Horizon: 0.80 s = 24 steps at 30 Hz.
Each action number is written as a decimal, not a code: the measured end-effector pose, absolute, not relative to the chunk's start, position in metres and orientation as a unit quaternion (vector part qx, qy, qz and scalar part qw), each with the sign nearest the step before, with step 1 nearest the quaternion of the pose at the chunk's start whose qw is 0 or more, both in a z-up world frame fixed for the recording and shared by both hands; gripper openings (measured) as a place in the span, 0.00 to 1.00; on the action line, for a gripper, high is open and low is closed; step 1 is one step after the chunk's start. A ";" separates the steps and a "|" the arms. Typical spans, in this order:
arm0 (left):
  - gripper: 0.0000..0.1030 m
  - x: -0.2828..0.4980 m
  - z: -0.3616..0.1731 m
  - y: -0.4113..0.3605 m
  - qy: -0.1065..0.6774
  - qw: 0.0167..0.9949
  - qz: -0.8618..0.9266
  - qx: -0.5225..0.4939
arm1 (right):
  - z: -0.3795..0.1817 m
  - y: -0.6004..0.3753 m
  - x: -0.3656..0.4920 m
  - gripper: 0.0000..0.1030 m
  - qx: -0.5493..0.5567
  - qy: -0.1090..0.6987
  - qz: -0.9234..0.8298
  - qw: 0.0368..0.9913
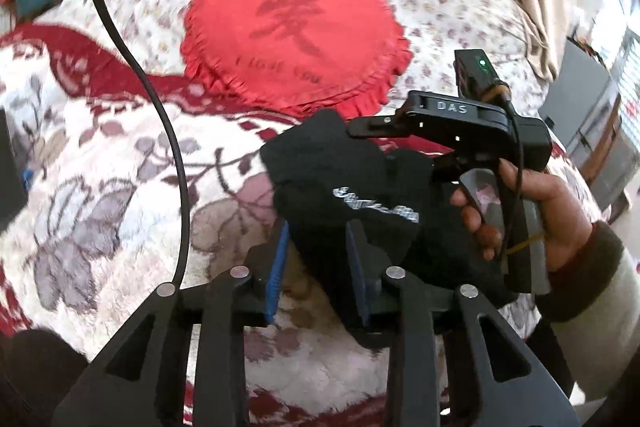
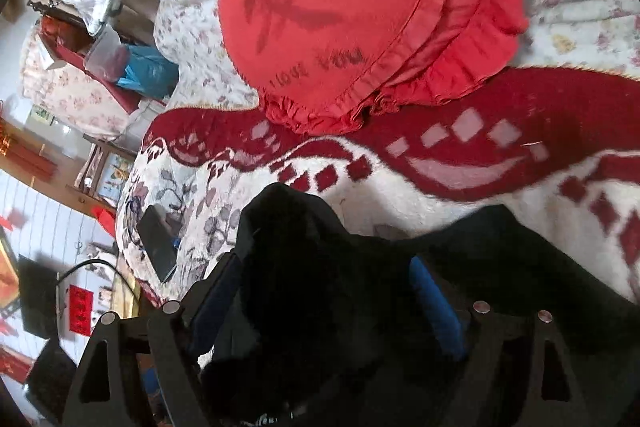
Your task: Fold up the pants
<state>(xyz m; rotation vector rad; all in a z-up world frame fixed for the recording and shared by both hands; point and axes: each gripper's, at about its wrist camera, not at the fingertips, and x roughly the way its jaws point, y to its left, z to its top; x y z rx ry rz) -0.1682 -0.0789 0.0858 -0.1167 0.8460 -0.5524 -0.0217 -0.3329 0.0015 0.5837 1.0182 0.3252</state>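
The black pants [image 1: 352, 195] with a white script logo hang bunched above the bed. My left gripper [image 1: 318, 267] has its blue-padded fingers spread, with a fold of the pants lying between them; the jaws are not closed on it. In the left wrist view the right gripper [image 1: 360, 129] comes in from the right, held by a hand, its tip against the top of the pants. In the right wrist view my right gripper [image 2: 324, 291] has the black pants [image 2: 320, 267] bunched between its blue pads [image 2: 436, 303]; the cloth hides the fingertips.
A red heart-shaped cushion [image 1: 292, 39] lies on the bed ahead. A red and white patterned blanket [image 1: 100, 167] covers the bed. A black cable [image 1: 132, 67] hangs at left. A dark flat device [image 2: 158, 247] lies on the blanket's left edge. Furniture and clutter stand beyond the bed.
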 end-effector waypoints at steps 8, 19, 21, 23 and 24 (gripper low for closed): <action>0.28 -0.151 0.057 -0.096 0.442 0.854 -0.268 -0.058 | 0.012 -0.293 -0.025 0.73 0.190 0.495 0.175 0.830; 0.28 -0.150 0.061 -0.086 0.446 0.856 -0.256 -0.056 | 0.054 -0.273 -0.057 0.11 0.105 0.436 0.165 0.878; 0.28 -0.149 0.073 -0.081 0.429 0.865 -0.252 -0.061 | 0.074 -0.285 -0.078 0.10 0.114 0.408 0.160 0.892; 0.35 -0.149 0.086 -0.078 0.410 0.873 -0.253 -0.069 | 0.089 -0.303 -0.105 0.10 0.127 0.382 0.146 0.904; 0.43 -0.150 0.091 -0.078 0.402 0.877 -0.255 -0.073 | 0.096 -0.316 -0.125 0.10 0.135 0.369 0.131 0.910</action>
